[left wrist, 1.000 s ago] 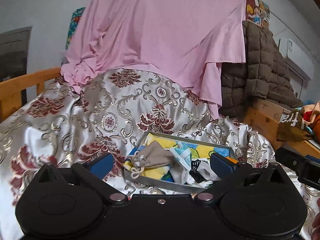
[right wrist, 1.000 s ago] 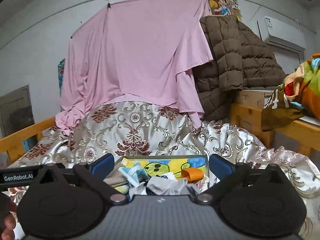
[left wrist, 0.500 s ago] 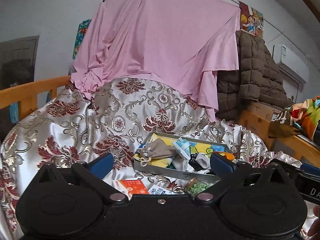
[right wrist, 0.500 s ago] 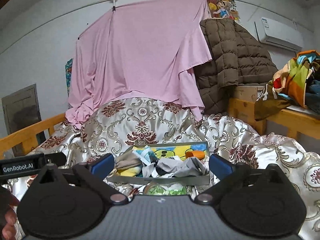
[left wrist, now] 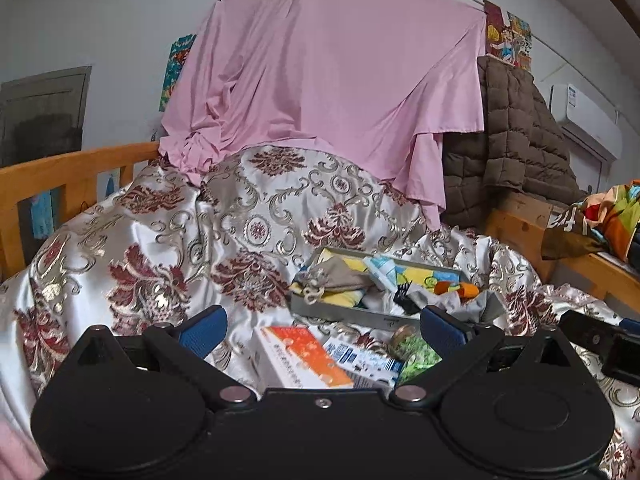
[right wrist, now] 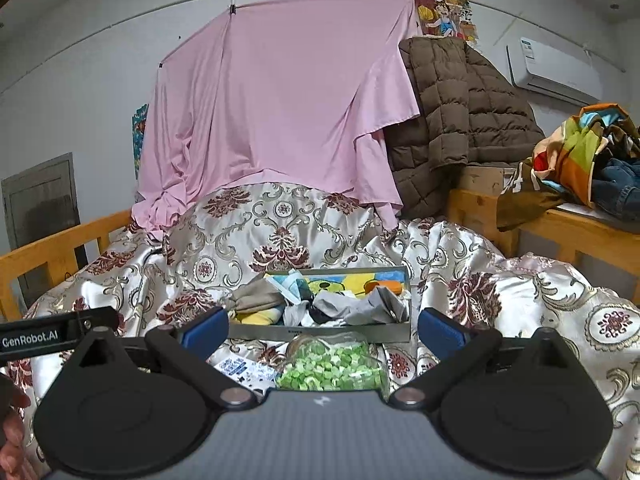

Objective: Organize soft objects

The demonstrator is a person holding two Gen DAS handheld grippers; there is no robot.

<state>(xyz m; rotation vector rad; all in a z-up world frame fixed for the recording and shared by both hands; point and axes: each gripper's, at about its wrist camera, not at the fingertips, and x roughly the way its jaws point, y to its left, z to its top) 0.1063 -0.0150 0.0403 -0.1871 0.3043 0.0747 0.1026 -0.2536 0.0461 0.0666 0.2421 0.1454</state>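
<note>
A glossy satin bedspread [right wrist: 500, 280] covers the bed. The tray [right wrist: 320, 332] looks like dull grey metal and holds soft matt cloth [right wrist: 256, 298]. Bed rails [left wrist: 60, 176] are smooth wood; the carton [left wrist: 304, 356] is shiny cardboard.

A pink sheet [right wrist: 276, 104] is hanging across the back wall beside a brown quilted jacket [right wrist: 456, 120], a white air conditioner [right wrist: 554, 70] is sitting high on the right, and an orange-and-white box [left wrist: 304, 356] is lying on the patterned bedspread [left wrist: 168, 248].
</note>
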